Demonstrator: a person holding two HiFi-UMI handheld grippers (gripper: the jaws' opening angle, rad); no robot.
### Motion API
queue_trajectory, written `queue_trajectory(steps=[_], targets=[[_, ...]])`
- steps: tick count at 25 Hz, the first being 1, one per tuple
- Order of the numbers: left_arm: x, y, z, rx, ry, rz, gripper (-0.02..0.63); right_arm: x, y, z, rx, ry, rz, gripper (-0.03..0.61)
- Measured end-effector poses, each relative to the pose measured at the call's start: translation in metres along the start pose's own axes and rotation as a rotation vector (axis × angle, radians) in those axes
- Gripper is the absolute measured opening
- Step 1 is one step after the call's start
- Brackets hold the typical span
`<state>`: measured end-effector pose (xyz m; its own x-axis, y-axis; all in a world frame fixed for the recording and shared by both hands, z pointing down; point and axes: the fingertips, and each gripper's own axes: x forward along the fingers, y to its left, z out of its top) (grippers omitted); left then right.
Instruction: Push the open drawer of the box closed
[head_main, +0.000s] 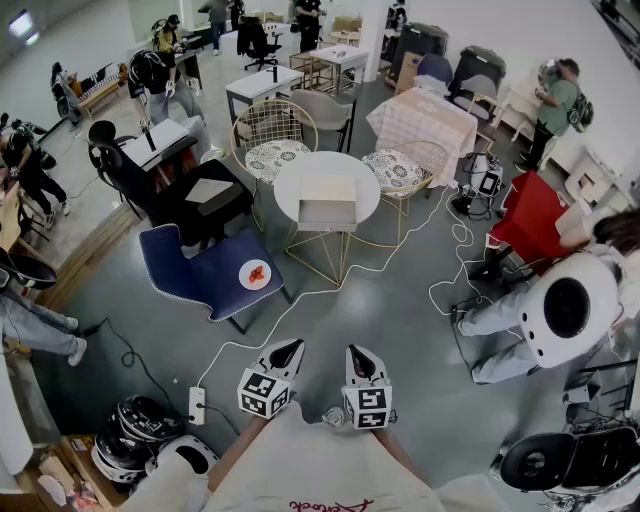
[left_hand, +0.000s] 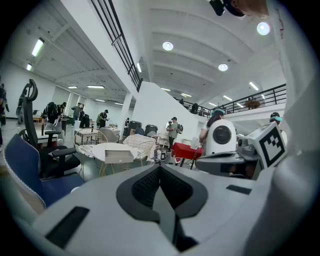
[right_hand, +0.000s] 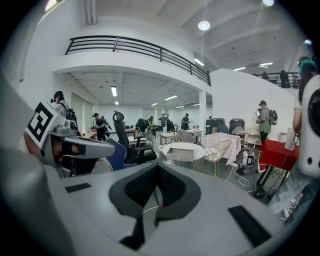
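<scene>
Left tongs (head_main: 286, 352) and right tongs (head_main: 363, 360) sit low at the chest. Each pair is pressed together with nothing between.

Grey floor (head_main: 400, 320) separates them from the round white table on gold wire legs (head_main: 290, 185), which stands well ahead. Pale rectangular box (head_main: 328, 186) rests on the table's near half. Its open drawer (head_main: 326, 213) is pulled out toward the holder, front near the table's edge.

Judgement: drawer looks light, stiff and free-sliding. The box itself may skid on the smooth top. Press closed tips flat on the middle of the drawer front, with the other tongs bracing the box's back.

Not resolved at this range: drawer contents, any handle, runners.
</scene>
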<state>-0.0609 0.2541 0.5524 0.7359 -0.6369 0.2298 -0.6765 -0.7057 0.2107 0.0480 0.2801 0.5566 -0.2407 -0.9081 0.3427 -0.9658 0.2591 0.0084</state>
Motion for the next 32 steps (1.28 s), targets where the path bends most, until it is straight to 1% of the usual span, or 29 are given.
queue_trajectory(steps=[9, 17, 23, 27, 32], targets=[[0.004, -0.011, 0.0, -0.001, 0.005, 0.02, 0.012, -0.007, -0.009, -0.001, 0.011, -0.003, 0.025, 0.015], [0.022, -0.032, -0.004, 0.001, 0.0, 0.049, 0.012, -0.02, -0.034, -0.011, 0.041, -0.027, 0.084, 0.015], [0.031, -0.046, -0.013, 0.004, 0.006, 0.057, 0.012, -0.027, -0.047, -0.021, 0.059, -0.021, 0.111, 0.017], [0.043, -0.053, -0.014, 0.009, 0.008, 0.055, 0.012, -0.025, -0.057, -0.025, 0.047, -0.014, 0.127, 0.017], [0.052, -0.049, -0.011, 0.006, 0.008, 0.063, 0.012, -0.014, -0.063, -0.022, 0.032, -0.003, 0.145, 0.017]])
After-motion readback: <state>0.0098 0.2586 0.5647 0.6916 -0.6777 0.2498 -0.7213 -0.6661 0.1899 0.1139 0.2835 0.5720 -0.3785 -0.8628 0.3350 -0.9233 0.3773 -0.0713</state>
